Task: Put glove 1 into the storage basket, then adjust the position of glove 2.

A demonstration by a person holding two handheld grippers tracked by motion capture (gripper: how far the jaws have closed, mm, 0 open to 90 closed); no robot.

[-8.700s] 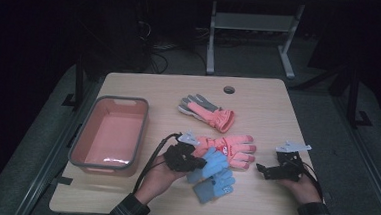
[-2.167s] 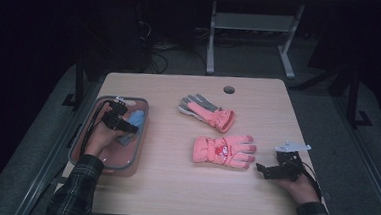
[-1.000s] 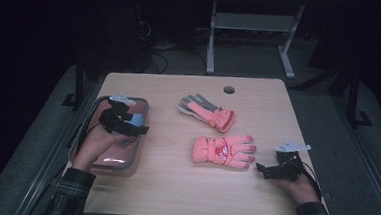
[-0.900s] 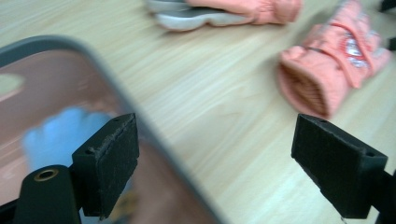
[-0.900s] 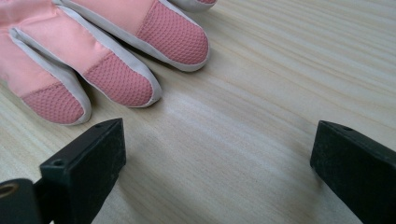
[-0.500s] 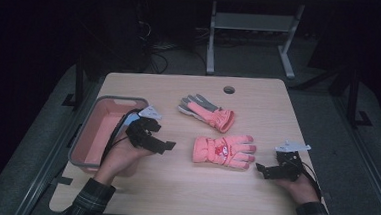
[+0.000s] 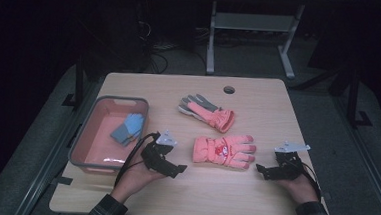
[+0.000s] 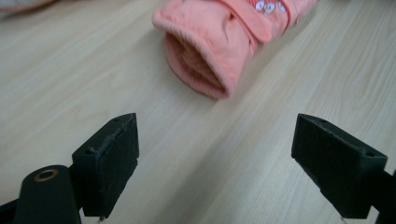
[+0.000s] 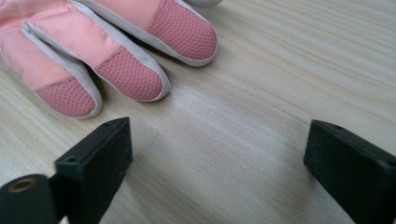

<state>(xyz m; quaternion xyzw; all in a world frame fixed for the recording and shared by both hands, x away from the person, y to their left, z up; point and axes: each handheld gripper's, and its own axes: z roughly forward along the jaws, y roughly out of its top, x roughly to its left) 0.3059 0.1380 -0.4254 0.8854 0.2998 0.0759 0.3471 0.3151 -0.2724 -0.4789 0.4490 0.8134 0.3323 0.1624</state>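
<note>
- I see a light wooden table [image 7: 253, 191]; its grain runs plain under both gripper views.
- On my screen a round dark cable hole [image 7: 229, 90] sits in the tabletop near the far edge, right of centre.
- Beyond the far edge I make out a grey metal stand [image 7: 211, 43] on the dark floor.
- Left of that stand, dark cables [image 7: 154, 47] lie tangled on the floor.

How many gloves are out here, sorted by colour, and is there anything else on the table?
Pink gloves: 2, the near pink glove and the far pink glove with a grey palm
Blue gloves: 1, the blue glove in the tub
Tubs: 1, the pink tub
Total: 4
</note>
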